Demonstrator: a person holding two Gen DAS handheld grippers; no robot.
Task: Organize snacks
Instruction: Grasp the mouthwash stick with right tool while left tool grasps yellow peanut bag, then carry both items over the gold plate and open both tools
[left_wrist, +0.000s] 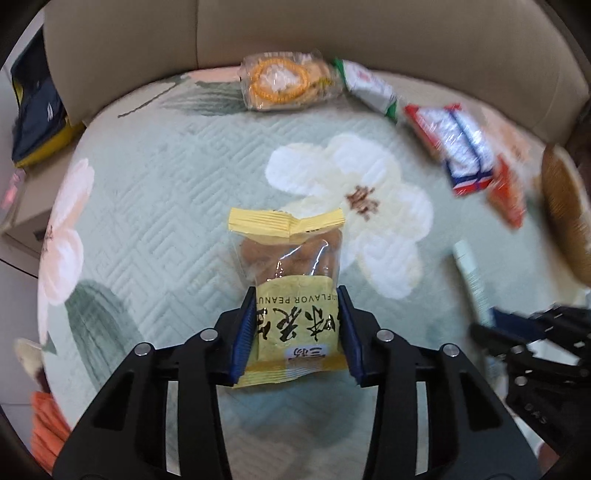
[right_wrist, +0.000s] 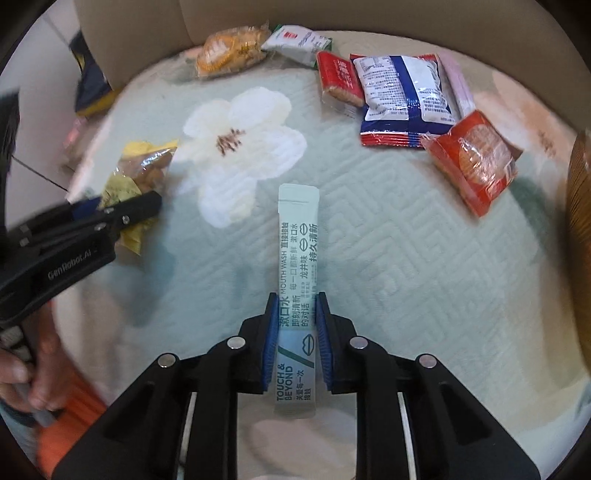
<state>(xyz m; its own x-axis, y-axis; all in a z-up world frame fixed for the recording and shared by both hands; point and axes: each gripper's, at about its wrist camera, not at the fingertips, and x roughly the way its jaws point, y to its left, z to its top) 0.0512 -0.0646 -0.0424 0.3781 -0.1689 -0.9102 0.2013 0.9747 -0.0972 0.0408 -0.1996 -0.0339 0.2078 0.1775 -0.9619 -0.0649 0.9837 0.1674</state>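
My left gripper (left_wrist: 296, 295) is shut on a yellow peanut packet (left_wrist: 288, 266), which sticks out forward above the floral cushion (left_wrist: 166, 206). The same packet (right_wrist: 138, 173) and left gripper (right_wrist: 147, 203) show at the left of the right wrist view. My right gripper (right_wrist: 296, 295) is shut on a pale green mouthwash stick sachet (right_wrist: 298, 240), held lengthwise between the blue pads (right_wrist: 271, 332). In the left wrist view that sachet (left_wrist: 471, 277) appears at the right, with the right gripper (left_wrist: 487, 325) below it.
Along the cushion's back lie a clear cookie pack (right_wrist: 229, 50), a white-green packet (right_wrist: 297, 42), a red biscuit pack (right_wrist: 338, 79), a blue-white bag (right_wrist: 404, 96), a pink sachet (right_wrist: 458, 81) and an orange-red pack (right_wrist: 476, 158). A wicker basket rim (right_wrist: 580, 192) sits far right. A hand (right_wrist: 22, 376) holds the left tool.
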